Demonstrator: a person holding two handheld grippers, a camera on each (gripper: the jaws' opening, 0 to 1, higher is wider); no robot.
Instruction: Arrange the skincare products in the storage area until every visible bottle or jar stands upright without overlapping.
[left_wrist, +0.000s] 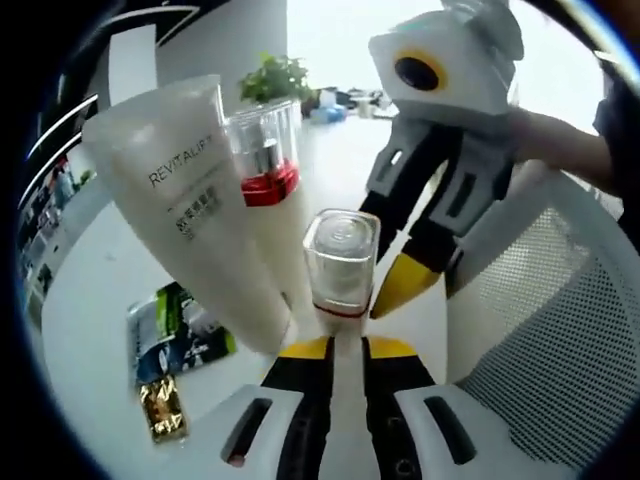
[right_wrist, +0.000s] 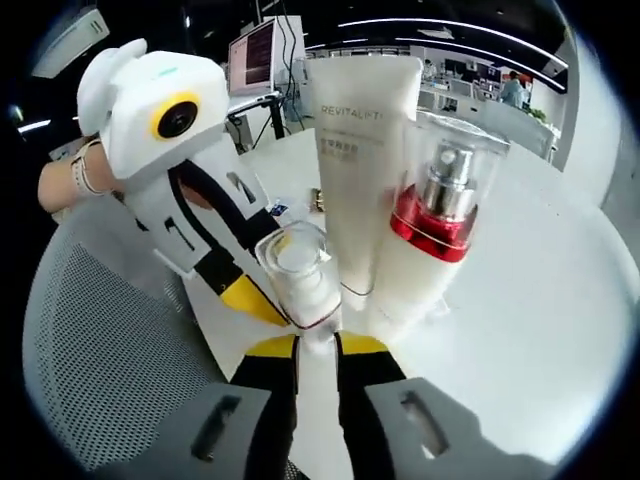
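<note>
Left gripper view: left gripper (left_wrist: 338, 347) clamped on the white body of a small bottle (left_wrist: 340, 262) with a clear square cap, dead center, upright between the yellow-tipped jaws. At 10 o'clock from it, a tall white Revitalift tube (left_wrist: 200, 200) leaning, with a pump bottle (left_wrist: 266, 160) (clear cap, red collar) tucked right behind it at 11 o'clock. Right gripper (left_wrist: 415, 265) coming in from 1 o'clock, yellow tip just beside the small bottle's cap; can't tell from here whether touching. Sachets (left_wrist: 175, 330) and a gold packet (left_wrist: 163, 408) lying flat on the white table (left_wrist: 100, 280) at 8 o'clock. White mesh basket (left_wrist: 550, 330) at 3 o'clock.

Right gripper view: right gripper (right_wrist: 318, 347) closed on that same small bottle (right_wrist: 298, 275) down low on its white body. Left gripper (right_wrist: 250, 298) reaching in from 10 o'clock, tip against the bottle near the cap. Tube (right_wrist: 358, 150) at 12 o'clock, pump bottle (right_wrist: 435, 215) at 1 o'clock, both standing on the table (right_wrist: 540, 300). Mesh basket (right_wrist: 100, 350) at 8 o'clock.
</note>
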